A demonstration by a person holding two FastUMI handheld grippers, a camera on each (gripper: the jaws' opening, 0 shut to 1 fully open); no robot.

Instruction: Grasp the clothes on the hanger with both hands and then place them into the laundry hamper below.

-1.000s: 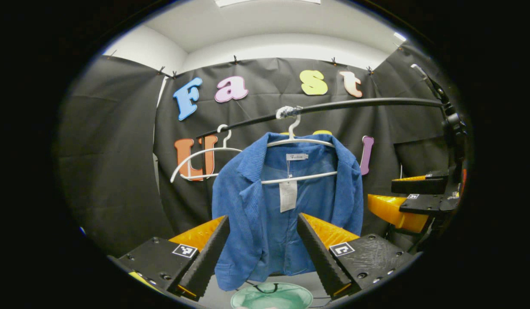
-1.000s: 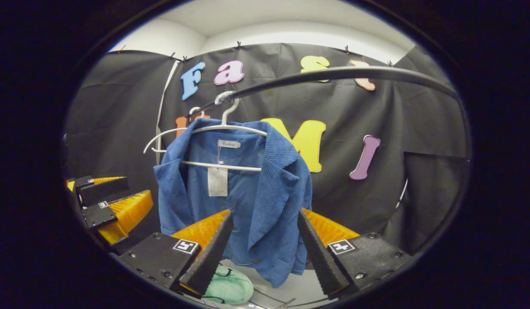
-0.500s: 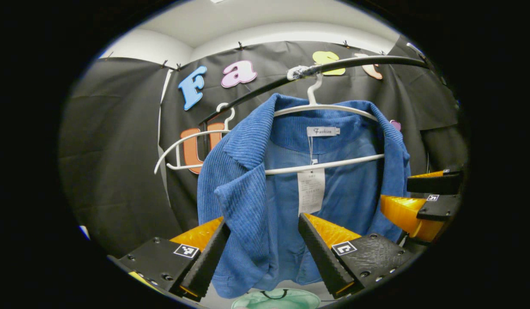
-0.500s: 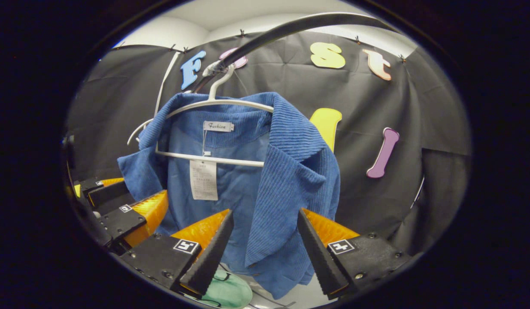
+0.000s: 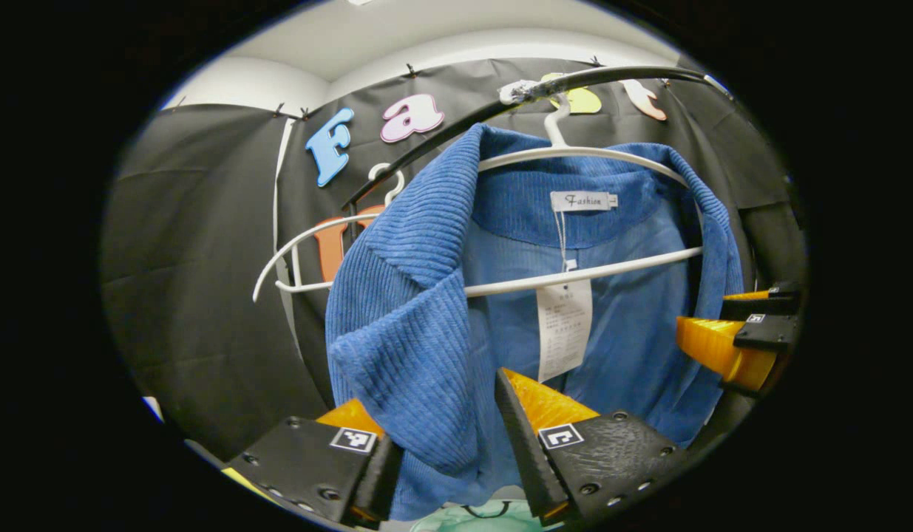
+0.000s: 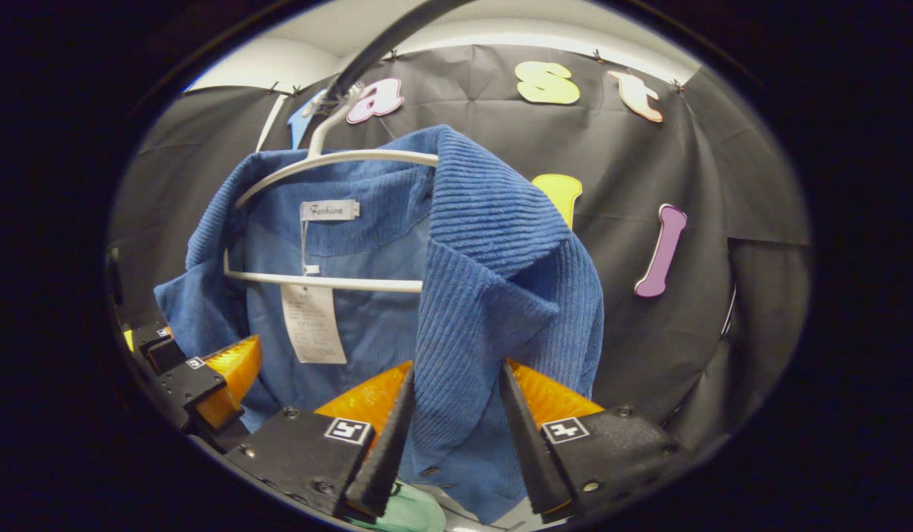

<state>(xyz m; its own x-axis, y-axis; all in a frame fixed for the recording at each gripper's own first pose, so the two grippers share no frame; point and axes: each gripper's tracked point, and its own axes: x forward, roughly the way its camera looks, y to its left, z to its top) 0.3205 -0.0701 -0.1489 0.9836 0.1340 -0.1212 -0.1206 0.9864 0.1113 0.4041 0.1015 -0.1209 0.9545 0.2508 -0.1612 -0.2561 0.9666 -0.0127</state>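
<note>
Around the blue jacket (image 5: 419, 347) lapels, both tongs (image 5: 445, 451) (image 6: 450, 436) stand part-open, fabric between fingers.

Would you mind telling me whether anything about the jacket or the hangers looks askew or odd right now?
Nothing looks damaged. The blue jacket hangs open on its white hanger, a paper tag dangling inside. A second white hanger hangs bare on the black rail beside it. Each gripper's fingers straddle a front panel, not visibly clamped.
</note>
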